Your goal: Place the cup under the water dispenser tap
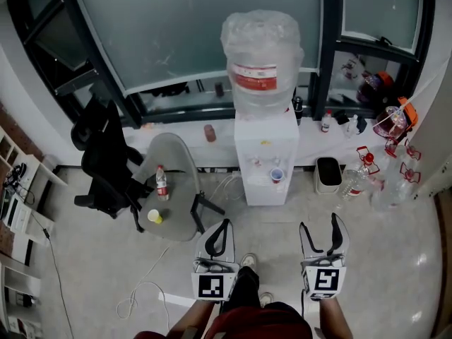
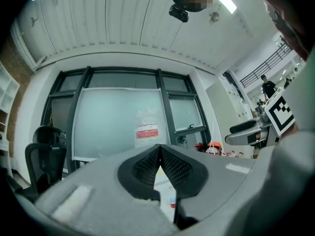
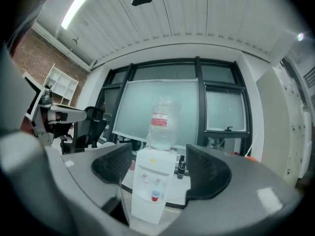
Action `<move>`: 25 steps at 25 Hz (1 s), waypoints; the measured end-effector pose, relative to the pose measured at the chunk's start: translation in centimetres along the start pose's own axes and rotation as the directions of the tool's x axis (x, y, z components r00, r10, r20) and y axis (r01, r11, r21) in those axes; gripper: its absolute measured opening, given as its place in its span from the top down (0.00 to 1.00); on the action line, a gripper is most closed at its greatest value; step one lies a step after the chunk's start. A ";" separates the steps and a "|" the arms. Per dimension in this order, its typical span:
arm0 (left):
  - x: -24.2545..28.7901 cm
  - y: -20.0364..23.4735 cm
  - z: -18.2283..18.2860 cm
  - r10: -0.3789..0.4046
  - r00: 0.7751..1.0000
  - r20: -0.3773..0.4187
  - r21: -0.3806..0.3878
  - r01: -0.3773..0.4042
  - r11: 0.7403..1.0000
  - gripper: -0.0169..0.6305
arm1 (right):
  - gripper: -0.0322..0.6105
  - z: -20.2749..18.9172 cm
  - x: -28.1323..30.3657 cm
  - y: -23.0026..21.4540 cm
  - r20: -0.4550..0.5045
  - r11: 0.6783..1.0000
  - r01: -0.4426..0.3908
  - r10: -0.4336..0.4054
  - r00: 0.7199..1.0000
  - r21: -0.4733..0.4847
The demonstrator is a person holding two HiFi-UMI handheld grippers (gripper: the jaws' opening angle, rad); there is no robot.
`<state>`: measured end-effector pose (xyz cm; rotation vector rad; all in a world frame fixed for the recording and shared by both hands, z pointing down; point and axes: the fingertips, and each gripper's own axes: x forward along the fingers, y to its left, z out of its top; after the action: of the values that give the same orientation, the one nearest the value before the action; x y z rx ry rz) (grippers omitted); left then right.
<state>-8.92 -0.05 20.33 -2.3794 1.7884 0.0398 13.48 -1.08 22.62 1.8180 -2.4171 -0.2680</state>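
A small red cup stands in the alcove of the white water dispenser, below its taps. A big clear bottle sits on top of the dispenser. Both grippers hang low in the head view, well short of the dispenser. My left gripper has its dark pads meeting at the tips, with nothing between them. My right gripper stands open and holds nothing. Between its pads in the right gripper view, the dispenser and the cup show far off. In the left gripper view the cup peeks through below the pads.
To the left stands a grey round table bearing a drink bottle and a yellow cup. A black office chair is beside it. A white bin and several empty bottles sit right of the dispenser. A cable lies on the floor.
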 end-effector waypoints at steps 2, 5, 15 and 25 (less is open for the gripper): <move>0.0 0.3 1.1 0.006 1.000 0.029 0.016 -0.006 1.000 0.97 | 0.42 1.2 0.1 -0.3 0.024 1.000 0.009 -0.009 1.000 -0.024; -0.2 0.6 1.3 0.026 0.999 0.030 0.008 -0.026 1.000 0.97 | 0.42 1.8 0.1 -0.4 0.028 0.999 0.016 -0.015 0.999 -0.033; -0.2 0.2 0.9 0.024 1.000 0.018 -0.008 -0.024 1.000 0.97 | 0.45 1.7 0.1 -0.2 0.016 0.999 0.014 -0.013 1.000 -0.050; 0.0 -0.6 0.9 0.005 1.000 0.029 0.000 -0.005 1.000 0.97 | 0.77 2.1 -0.3 0.4 0.042 0.999 0.000 0.003 0.999 -0.051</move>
<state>-8.26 0.26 19.48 -2.3615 1.7818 0.0746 12.82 -0.54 20.66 1.8071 -2.4157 -0.3679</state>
